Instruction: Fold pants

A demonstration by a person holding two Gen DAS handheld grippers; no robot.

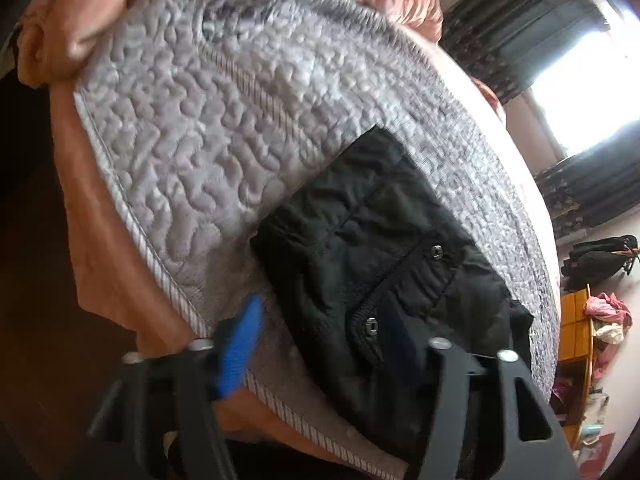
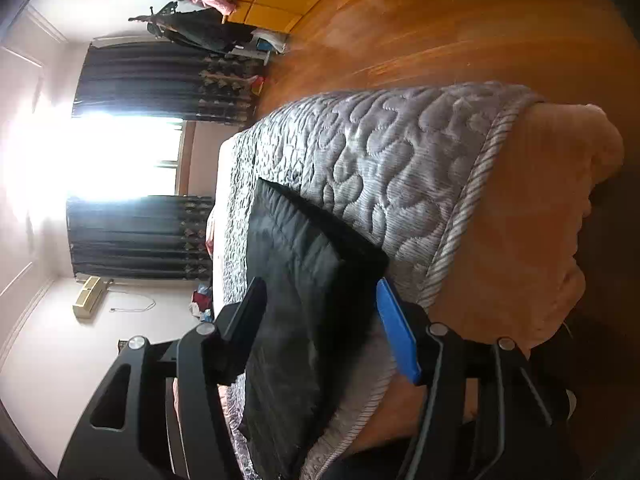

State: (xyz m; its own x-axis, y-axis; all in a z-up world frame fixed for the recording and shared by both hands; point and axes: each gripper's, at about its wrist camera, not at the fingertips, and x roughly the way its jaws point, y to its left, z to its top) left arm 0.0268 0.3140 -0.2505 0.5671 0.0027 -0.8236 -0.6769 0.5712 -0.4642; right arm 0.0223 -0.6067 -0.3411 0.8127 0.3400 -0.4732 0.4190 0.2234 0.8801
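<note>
From the left wrist, the black pants [image 1: 376, 256] lie folded on a grey quilted bedspread [image 1: 208, 120] covering a bed with an orange sheet [image 1: 104, 240]. The left gripper [image 1: 320, 344] hangs over their near edge with its jaws parted, gripping nothing. From the right wrist, the right gripper [image 2: 320, 320] is also released, its blue pad [image 2: 398, 336] and dark finger [image 2: 246, 312] straddling the pants [image 2: 296, 280] without pressing them; a wooden floor [image 2: 460, 20] lies beyond
</note>
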